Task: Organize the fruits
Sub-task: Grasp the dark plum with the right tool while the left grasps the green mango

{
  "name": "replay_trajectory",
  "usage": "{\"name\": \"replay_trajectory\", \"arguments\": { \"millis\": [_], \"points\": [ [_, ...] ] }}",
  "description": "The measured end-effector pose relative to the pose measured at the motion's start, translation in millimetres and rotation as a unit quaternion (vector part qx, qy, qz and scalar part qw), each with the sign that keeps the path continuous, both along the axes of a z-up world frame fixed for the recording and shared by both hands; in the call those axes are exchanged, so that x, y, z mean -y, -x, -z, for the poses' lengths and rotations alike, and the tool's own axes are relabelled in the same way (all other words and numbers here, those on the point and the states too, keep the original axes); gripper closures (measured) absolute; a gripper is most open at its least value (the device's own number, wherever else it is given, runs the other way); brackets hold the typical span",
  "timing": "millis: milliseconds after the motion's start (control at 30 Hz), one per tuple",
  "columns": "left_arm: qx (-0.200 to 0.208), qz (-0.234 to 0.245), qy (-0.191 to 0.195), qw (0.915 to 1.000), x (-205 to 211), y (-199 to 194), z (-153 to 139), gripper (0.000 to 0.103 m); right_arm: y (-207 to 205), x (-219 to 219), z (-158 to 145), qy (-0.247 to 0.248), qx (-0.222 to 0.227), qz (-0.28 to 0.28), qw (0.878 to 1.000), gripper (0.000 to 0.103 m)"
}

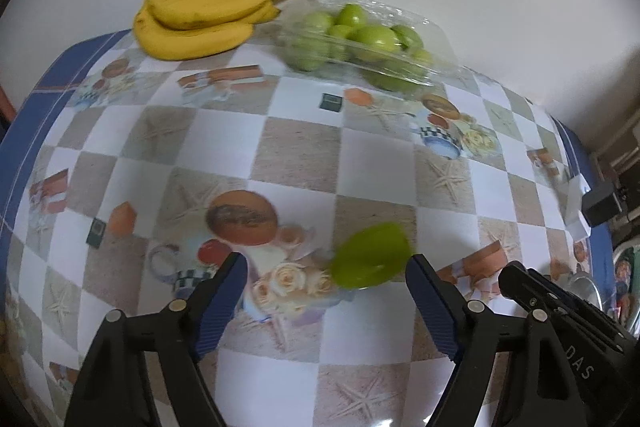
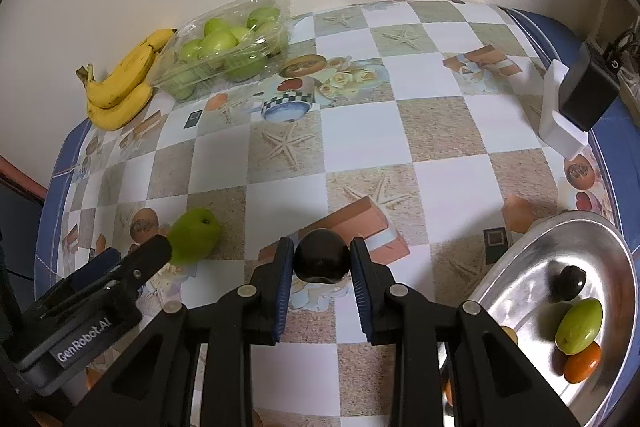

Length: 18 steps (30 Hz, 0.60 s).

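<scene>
My left gripper (image 1: 326, 269) is open, and a loose green fruit (image 1: 370, 255) lies on the tablecloth between its fingertips, close to the right finger; the same fruit (image 2: 195, 237) shows in the right wrist view beside the left gripper (image 2: 132, 263). My right gripper (image 2: 322, 259) is shut on a dark round fruit (image 2: 322, 261) just above the table. A metal tray (image 2: 520, 291) at the lower right holds a dark fruit (image 2: 568, 283), a green fruit (image 2: 579, 325) and an orange fruit (image 2: 582, 363).
A bunch of bananas (image 1: 200, 17) lies at the far edge against the wall, next to a clear plastic box of green fruits (image 1: 360, 41). A black box on a white stand (image 2: 576, 99) sits at the table's right edge. The checkered tablecloth (image 2: 360, 131) covers the table.
</scene>
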<state>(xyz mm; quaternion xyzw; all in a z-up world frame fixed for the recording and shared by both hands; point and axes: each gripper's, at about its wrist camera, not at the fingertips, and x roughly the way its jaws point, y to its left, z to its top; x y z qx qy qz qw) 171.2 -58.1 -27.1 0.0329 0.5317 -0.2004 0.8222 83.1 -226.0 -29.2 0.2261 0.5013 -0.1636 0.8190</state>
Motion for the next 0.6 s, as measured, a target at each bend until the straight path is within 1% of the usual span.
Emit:
{"name": "replay_trajectory", "arguments": {
  "millis": [267, 533, 600],
  "points": [
    [0.014, 0.023, -0.004, 0.9996, 24, 2, 5, 0.023, 3, 11, 4, -0.011, 0.001, 0.006, 1.0, 0.073],
    [0.017, 0.028, -0.016, 0.9993, 39, 0, 17, 0.028, 5, 20, 9, -0.019, -0.001, 0.012, 1.0, 0.073],
    [0.015, 0.028, -0.02, 0.9993, 41, -1, 22, 0.031, 4, 21, 11, -0.021, -0.001, 0.012, 1.0, 0.073]
  ]
}}
